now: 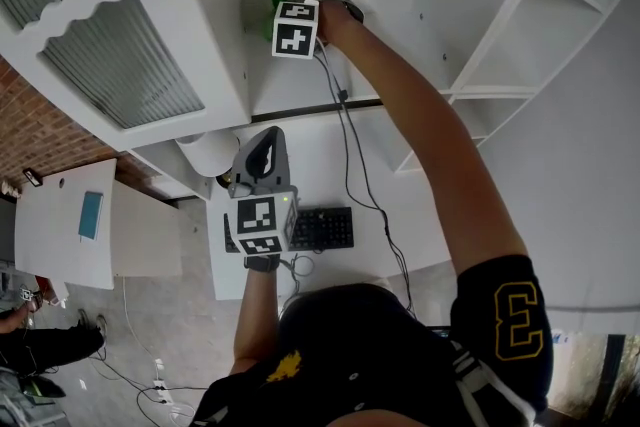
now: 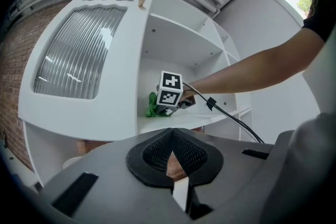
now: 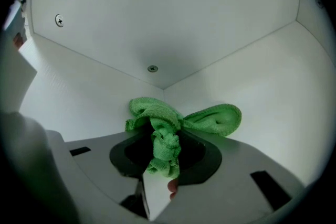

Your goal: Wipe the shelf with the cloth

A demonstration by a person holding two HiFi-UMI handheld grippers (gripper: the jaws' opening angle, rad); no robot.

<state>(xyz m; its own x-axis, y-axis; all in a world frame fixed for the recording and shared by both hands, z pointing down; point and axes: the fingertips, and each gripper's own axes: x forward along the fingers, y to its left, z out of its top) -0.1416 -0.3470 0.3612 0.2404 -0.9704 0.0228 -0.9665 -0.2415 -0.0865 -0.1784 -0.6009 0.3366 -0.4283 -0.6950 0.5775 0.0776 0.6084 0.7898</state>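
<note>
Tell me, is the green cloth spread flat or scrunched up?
Scrunched up: the green cloth bunches in folds, pinched in the right gripper.

Right arm (image 1: 430, 145) stretched straight out. Right gripper (image 1: 283, 7) deep in the back corner of the shelf (image 1: 400, 25), jaws clamped on the cloth (image 3: 167, 139), which bunches out ahead of them. Left arm (image 1: 255, 315) bent, low, close to the body. Left gripper (image 1: 262, 155) well apart from the right, below the shelf's front edge, pointing at the shelf, jaws together, nothing between them.
</note>
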